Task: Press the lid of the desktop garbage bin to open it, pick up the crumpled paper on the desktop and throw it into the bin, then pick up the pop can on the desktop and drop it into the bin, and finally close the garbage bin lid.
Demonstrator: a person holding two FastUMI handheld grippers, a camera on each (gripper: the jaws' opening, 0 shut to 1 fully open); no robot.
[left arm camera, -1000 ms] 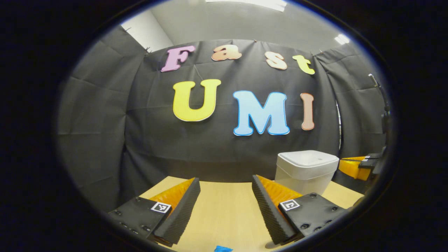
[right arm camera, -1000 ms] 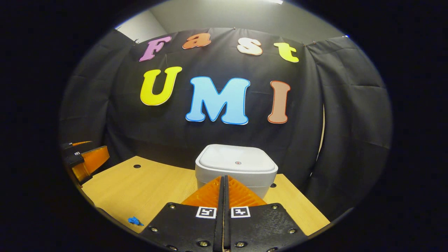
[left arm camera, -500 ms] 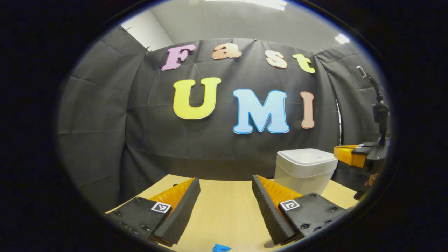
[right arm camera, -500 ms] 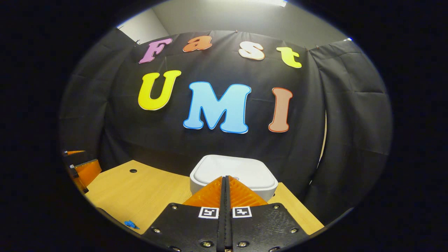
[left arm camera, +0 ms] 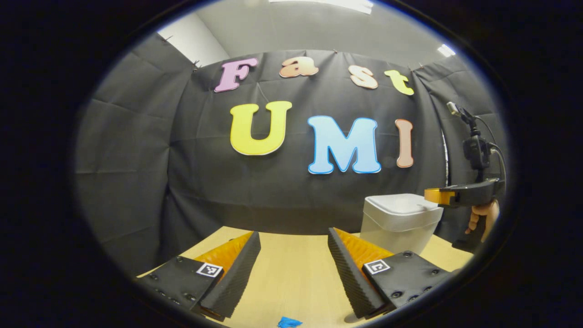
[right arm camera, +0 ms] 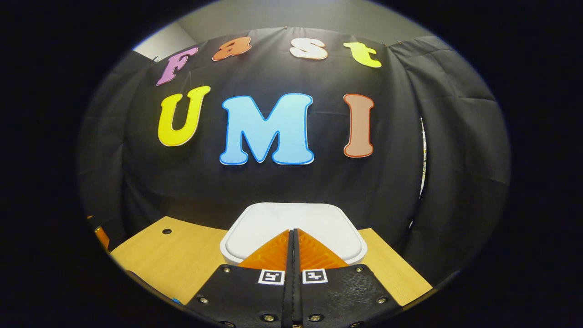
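Note:
A white desktop bin [left arm camera: 398, 223] with its lid [right arm camera: 294, 225] down stands at the back right of the wooden table. In the right gripper view my right gripper [right arm camera: 292, 231] is shut with nothing in it, its tips over the front part of the lid. The left gripper view shows that same gripper [left arm camera: 441, 196] level above the lid's right side, held by a hand [left arm camera: 482, 216]; whether it touches the lid I cannot tell. My left gripper [left arm camera: 294, 239] stands open and empty low over the table, left of the bin.
A small blue scrap [left arm camera: 289, 322] lies on the wooden table [left arm camera: 291, 278] just before my left gripper. The tabletop has a round hole [right arm camera: 166, 231] at the back left. Black cloth walls close the table on three sides.
My right gripper has moved forward and over the bin, so the lid now sits right under its tips. My left gripper has stayed put.

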